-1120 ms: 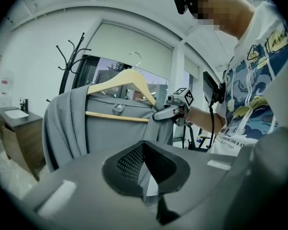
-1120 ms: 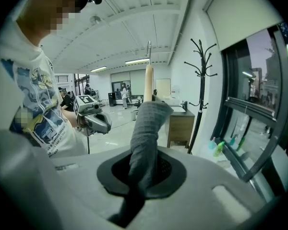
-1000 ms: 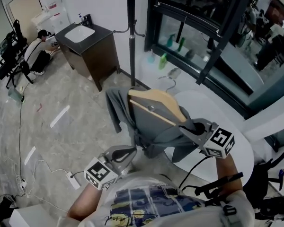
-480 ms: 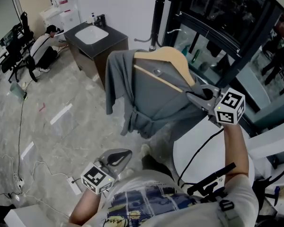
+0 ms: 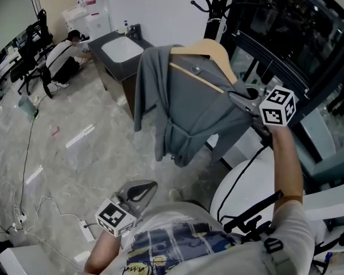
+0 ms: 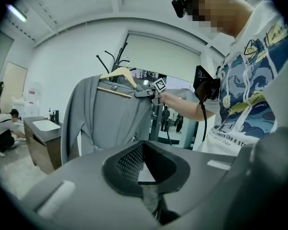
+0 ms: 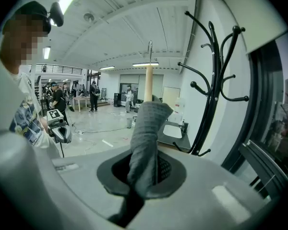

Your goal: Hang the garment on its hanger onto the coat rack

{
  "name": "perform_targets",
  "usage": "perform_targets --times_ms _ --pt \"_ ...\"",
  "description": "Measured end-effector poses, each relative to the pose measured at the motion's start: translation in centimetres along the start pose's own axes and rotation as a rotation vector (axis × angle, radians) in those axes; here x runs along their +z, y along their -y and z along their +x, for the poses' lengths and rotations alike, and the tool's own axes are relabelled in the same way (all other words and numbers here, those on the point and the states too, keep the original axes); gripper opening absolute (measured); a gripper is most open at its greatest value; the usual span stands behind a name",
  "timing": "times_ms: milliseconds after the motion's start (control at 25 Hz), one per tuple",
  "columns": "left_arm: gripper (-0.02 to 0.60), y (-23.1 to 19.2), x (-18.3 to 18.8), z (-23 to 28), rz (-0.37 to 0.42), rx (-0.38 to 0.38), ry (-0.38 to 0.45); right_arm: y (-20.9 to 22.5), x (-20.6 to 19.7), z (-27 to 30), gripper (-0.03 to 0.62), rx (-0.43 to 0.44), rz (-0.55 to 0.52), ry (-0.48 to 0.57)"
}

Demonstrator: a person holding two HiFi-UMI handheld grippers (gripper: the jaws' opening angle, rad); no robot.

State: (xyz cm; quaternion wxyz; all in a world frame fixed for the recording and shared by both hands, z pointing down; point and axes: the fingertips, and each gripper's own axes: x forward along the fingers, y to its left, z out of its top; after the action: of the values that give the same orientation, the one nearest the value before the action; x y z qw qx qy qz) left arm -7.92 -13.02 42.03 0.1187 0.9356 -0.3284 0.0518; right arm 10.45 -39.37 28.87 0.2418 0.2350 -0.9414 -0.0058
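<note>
Right arm raised, right gripper [image 5: 239, 98] clenched on garment [image 5: 186, 110] near coat rack [image 5: 217, 7], left gripper [image 5: 139, 191] low, closed

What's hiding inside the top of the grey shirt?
A wooden hanger. Its curved top and crossbar show at the open neck of the grey garment. Both of its ends are covered by the cloth.

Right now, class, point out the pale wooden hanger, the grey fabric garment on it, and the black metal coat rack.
pale wooden hanger [image 5: 209, 48]: head view, bare upper shoulder.
grey fabric garment [image 5: 189, 107]: head view, front panel.
black metal coat rack [image 7: 207, 99]: right gripper view, upright pole.
</note>
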Motion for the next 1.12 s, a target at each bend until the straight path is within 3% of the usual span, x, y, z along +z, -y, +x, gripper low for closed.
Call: perform_targets --times_ms 520,1120 --pt "0.003 -5.9 1.5 7.4 -0.04 0.053 -0.011 12.4 -3.9 5.7 0.009 0.006 0.041 -0.072" --pt "0.003 -7.1 2.2 10.5 -0.065 0.055 -0.051 16.6 -6.8 8.8 0.009 0.027 0.079 -0.078"
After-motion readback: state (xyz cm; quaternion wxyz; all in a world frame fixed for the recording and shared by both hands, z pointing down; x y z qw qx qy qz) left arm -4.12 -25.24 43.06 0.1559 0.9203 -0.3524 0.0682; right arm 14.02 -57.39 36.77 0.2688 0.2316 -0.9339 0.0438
